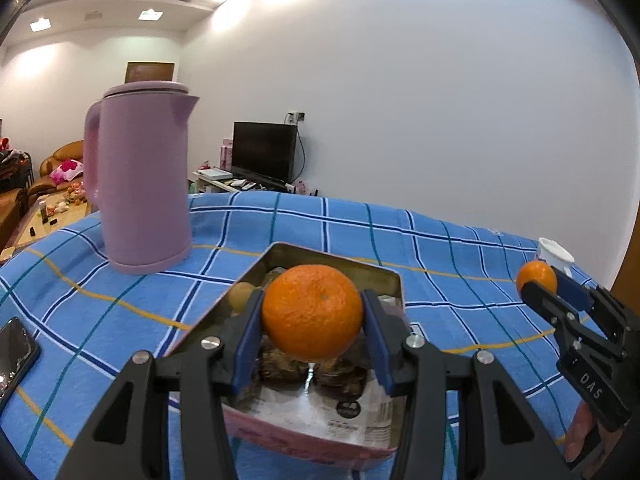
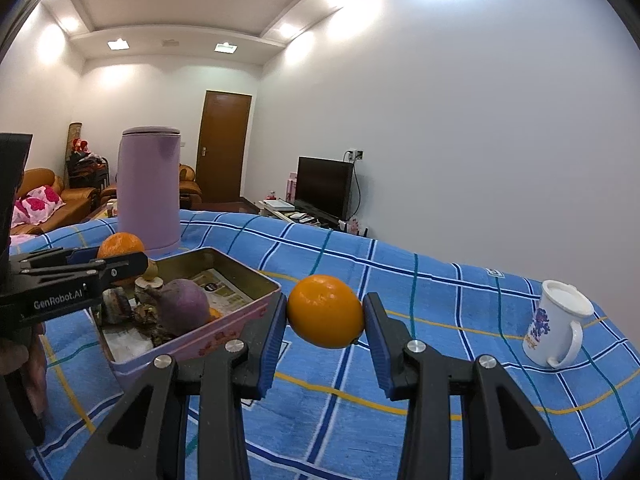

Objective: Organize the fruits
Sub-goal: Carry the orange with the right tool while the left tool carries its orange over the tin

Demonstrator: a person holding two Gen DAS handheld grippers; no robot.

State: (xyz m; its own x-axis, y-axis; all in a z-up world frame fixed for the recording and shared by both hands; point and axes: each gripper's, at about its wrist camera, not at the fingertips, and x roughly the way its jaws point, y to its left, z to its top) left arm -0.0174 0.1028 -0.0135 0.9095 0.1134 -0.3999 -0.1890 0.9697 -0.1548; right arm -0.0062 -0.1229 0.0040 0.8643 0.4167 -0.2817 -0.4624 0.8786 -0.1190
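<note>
The left claw (image 1: 312, 312) grips a firm, round mandarin (image 1: 312, 312) across its middle at lower centre, above the tin (image 1: 394, 280). The right claw (image 2: 325, 312) clamps a smoother, likely slippery orange (image 2: 325, 312); gentle squeezing should suffice.

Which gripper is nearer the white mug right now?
Right. The right gripper, clamped on a small orange, is beside the white mug. The left gripper, holding a mandarin, is over the pink tin, farther off.

two oranges (image 1: 312, 312) (image 2: 325, 311) gripped above tin (image 1: 394, 280)
</note>
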